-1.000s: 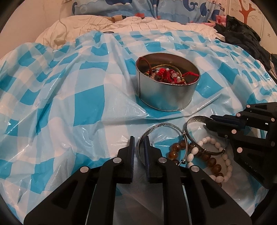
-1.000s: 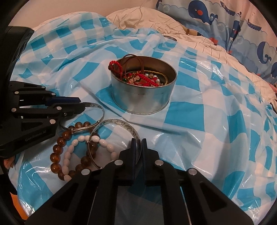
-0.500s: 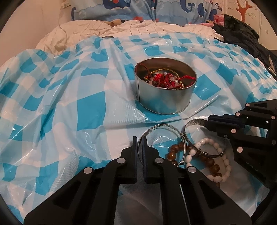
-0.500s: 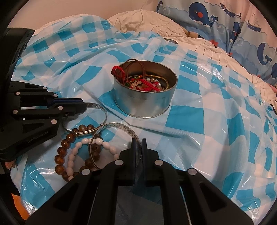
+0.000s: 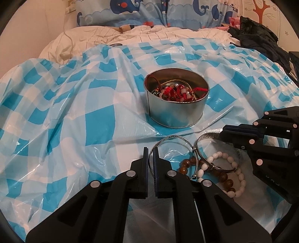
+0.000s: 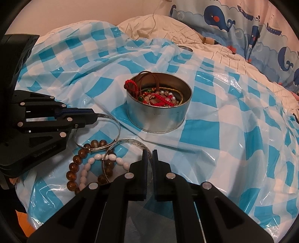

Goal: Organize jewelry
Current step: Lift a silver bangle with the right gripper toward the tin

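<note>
Left wrist view: left gripper [image 5: 151,155] closed down on the near left rim of a thin silver bangle [image 5: 172,138], jaws nearly together with only the metal band between them. Just to the right, a wider engraved silver bangle [image 5: 205,135] lying over a brown bead bracelet [image 5: 186,163] and a white bead bracelet [image 5: 218,155], all overlapping in one cluster on the blue-and-white checked plastic sheet [image 5: 101,123] spread over the bed. Right gripper [image 5: 227,130] reaching in from the right edge, jaws pressed together on the far right rim of the engraved bangle. Farther back, centre, a round metal tin [image 5: 175,112] upright on the sheet, holding a tangle of red cord, pearls and beads. Whale-print pillow [image 5: 149,11] at the far end. Right wrist view: right gripper [image 6: 149,156] clamped on the near right rim of the engraved silver bangle [image 6: 130,141], jaws almost touching. Left gripper [image 6: 94,115] coming in from the left, pinched on the thin silver bangle [image 6: 110,119]. Brown bead bracelet [image 6: 77,159] and white bead bracelet [image 6: 89,161] beneath both bangles, near left. Tin [image 6: 158,115] beyond, centre, apart from the cluster.
</note>
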The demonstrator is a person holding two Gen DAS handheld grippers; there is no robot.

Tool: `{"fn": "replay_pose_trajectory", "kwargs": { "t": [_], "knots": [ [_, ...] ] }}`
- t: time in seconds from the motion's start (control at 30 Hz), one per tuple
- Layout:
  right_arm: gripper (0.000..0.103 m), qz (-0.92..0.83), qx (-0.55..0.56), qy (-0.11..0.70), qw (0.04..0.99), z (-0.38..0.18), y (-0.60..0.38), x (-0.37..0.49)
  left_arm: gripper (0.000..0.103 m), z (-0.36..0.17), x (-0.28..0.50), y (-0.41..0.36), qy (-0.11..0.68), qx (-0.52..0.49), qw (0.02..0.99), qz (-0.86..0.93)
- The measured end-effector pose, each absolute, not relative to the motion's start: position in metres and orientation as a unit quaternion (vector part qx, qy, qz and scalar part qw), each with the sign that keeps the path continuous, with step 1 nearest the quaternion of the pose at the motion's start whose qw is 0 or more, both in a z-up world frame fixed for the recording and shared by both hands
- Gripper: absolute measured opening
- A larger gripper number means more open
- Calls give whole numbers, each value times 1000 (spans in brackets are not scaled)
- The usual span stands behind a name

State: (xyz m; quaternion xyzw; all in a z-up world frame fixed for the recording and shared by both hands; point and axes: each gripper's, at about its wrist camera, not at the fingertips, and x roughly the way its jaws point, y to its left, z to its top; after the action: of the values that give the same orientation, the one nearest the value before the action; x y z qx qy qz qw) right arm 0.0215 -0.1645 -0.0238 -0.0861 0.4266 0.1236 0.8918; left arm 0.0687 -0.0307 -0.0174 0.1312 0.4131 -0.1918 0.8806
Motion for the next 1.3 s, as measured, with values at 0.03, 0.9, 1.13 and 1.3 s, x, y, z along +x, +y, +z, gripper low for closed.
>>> {"fn": "replay_pose_trajectory", "kwargs": {
  "t": [0.03,0.9,1.13,1.3],
  "knots": [
    [5,123,-85,426,892,-23,-165,21,4,-17,69,-30,412,131,881,-192],
    [4,136,-77,429,890,-21,-169,20,3,-16,72,-23,419,103,881,-197],
    [4,112,-58,340,932,21,-182,12,0,19,65,-14,377,75,899,-210],
    [4,106,-54,344,931,22,-187,18,1,2,82,-15,409,80,887,-198]
  ]
}}
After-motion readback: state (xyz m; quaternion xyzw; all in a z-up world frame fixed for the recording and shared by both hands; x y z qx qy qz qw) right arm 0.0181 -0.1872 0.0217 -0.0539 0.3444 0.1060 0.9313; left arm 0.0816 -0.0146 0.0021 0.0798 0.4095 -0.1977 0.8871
